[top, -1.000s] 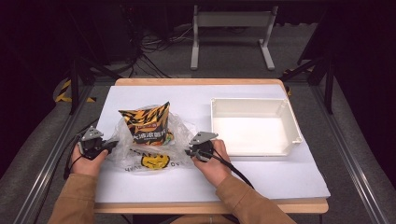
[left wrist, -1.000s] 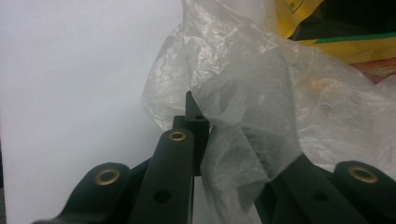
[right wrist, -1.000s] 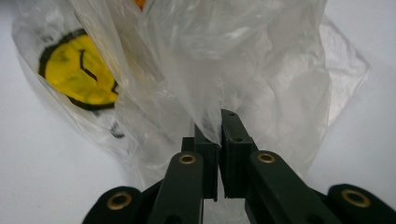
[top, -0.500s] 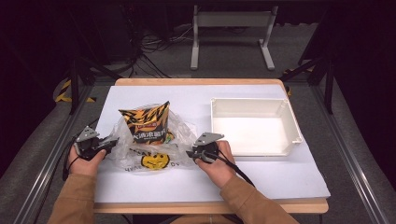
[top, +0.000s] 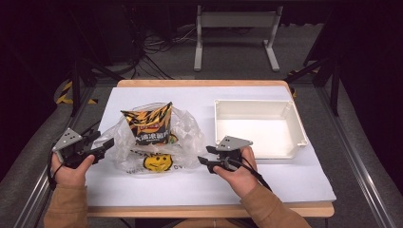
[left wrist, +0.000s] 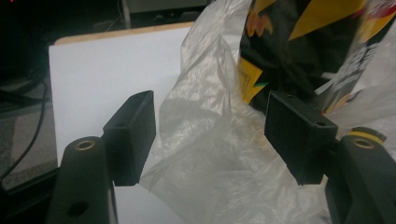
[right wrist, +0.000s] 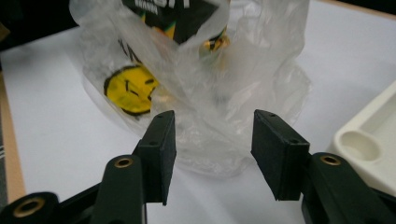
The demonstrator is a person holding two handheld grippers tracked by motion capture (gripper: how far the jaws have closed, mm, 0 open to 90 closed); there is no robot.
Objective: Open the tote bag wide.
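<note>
The left gripper (top: 105, 145) has just been opening its jaws, which now stand wide, with a fold of the clear plastic bag (top: 157, 142) between the pads but unpressed. The right gripper (top: 203, 161) has likewise just been opening; its jaws stand wide just short of the bag's other side, nothing clamped. The bag lies slumped on the white table cover (top: 266, 183), a yellow smiley printed on its front, with a black-and-yellow snack packet (top: 148, 126) standing tilted in its mouth. The white tray (top: 259, 128) sits apart to the right. With both grips released, the limp film may sag and the packet topple out sideways; a loose fold could also snag on a pad.
</note>
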